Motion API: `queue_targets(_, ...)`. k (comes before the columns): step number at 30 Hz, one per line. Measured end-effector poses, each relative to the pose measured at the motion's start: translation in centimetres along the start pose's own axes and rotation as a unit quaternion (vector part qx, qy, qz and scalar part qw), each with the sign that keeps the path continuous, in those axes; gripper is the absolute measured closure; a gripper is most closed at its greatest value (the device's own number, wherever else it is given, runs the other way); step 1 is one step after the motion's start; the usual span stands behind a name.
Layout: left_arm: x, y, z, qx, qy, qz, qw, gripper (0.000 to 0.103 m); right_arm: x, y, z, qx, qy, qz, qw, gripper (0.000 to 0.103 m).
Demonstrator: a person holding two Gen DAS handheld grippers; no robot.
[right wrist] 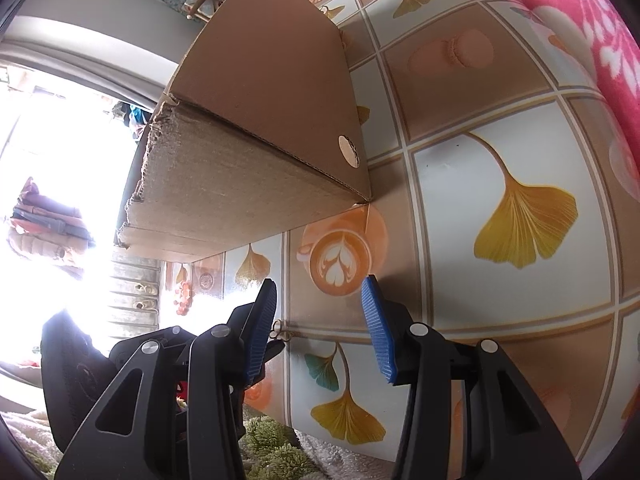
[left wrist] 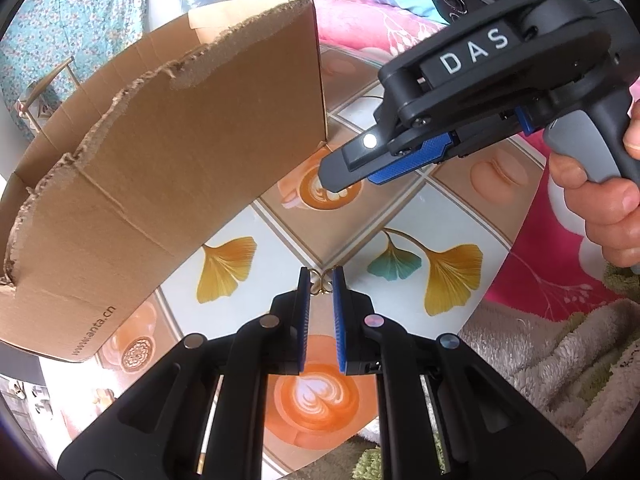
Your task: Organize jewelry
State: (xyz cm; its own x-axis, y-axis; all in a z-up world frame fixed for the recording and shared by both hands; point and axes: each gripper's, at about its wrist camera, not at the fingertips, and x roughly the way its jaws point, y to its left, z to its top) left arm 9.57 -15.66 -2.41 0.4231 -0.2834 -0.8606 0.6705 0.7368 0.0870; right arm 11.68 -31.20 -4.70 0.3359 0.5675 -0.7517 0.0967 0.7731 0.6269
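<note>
The left gripper (left wrist: 321,280) stands with jaws narrowed around small gold earrings (left wrist: 320,285) on the bench (left wrist: 432,208), seemingly mid-pickup, next needing closure and a lift toward the cardboard box (left wrist: 160,168), while the right gripper (right wrist: 318,312) hangs with jaws released.

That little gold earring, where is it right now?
The gold earring lies on the patterned tabletop in the left wrist view, between the fingertips of the left tongs, just right of the cardboard box.

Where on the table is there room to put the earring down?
Bare table lies right of the box, around the big yellow leaf. It is crowded by the left gripper, where the earring sits between its fingers.
</note>
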Motion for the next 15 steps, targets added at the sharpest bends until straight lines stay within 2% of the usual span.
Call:
queue_targets(8, -2.5, 1.3, -1.3, -0.03, -0.024, 0.021, 0.999, 0.093, -0.4, 2.7, -0.9, -0.038, -0.011, -0.024, 0.999, 0.059)
queue_targets(15, -6.9, 4.3, -4.3, -0.097, -0.063, 0.062, 0.9913, 0.093, 0.4, 7.0, -2.4, -0.094, -0.012, -0.024, 0.995, 0.059)
